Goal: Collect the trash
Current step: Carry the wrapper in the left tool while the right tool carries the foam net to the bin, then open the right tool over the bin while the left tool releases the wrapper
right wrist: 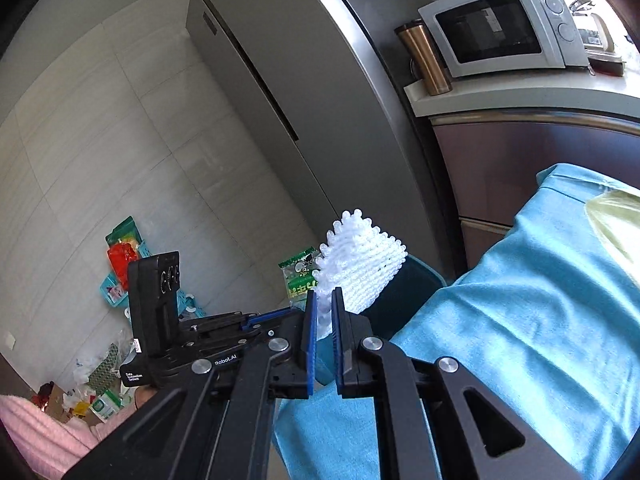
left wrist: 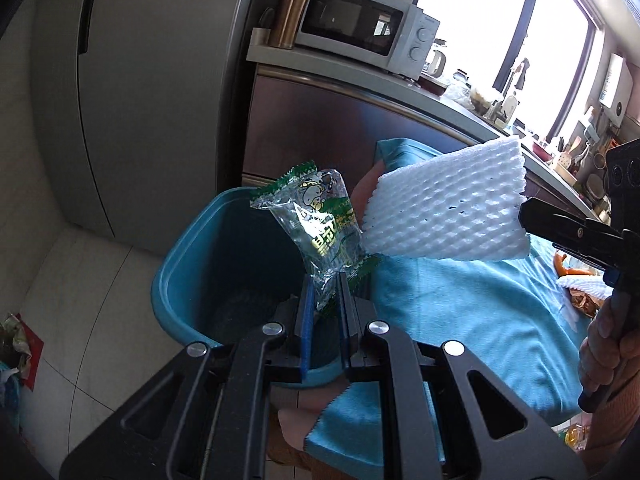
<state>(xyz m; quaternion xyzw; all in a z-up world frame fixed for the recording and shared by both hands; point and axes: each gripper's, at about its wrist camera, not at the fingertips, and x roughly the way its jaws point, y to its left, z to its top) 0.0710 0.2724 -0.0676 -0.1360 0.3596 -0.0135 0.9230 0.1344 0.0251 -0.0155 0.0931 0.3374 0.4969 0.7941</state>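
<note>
My left gripper [left wrist: 325,285] is shut on the lower end of a clear and green snack wrapper [left wrist: 320,232], which stands up over the open teal bin [left wrist: 188,280]. Just to the right, my right gripper [left wrist: 523,211] is shut on one edge of a white foam fruit net [left wrist: 444,212], held above the bin's right rim. In the right wrist view the foam net [right wrist: 362,266] sticks up from the right gripper [right wrist: 325,300], with the wrapper [right wrist: 300,276] and the left gripper [right wrist: 294,311] close on its left. The bin [right wrist: 416,284] lies just beyond.
A blue cloth [right wrist: 520,300] covers the surface to the right of the bin. More wrappers and foam [left wrist: 580,288] lie on it at the far right. A grey fridge [left wrist: 160,100], a microwave [left wrist: 360,24] and a counter stand behind. Packets and litter [right wrist: 120,256] lie on the tiled floor.
</note>
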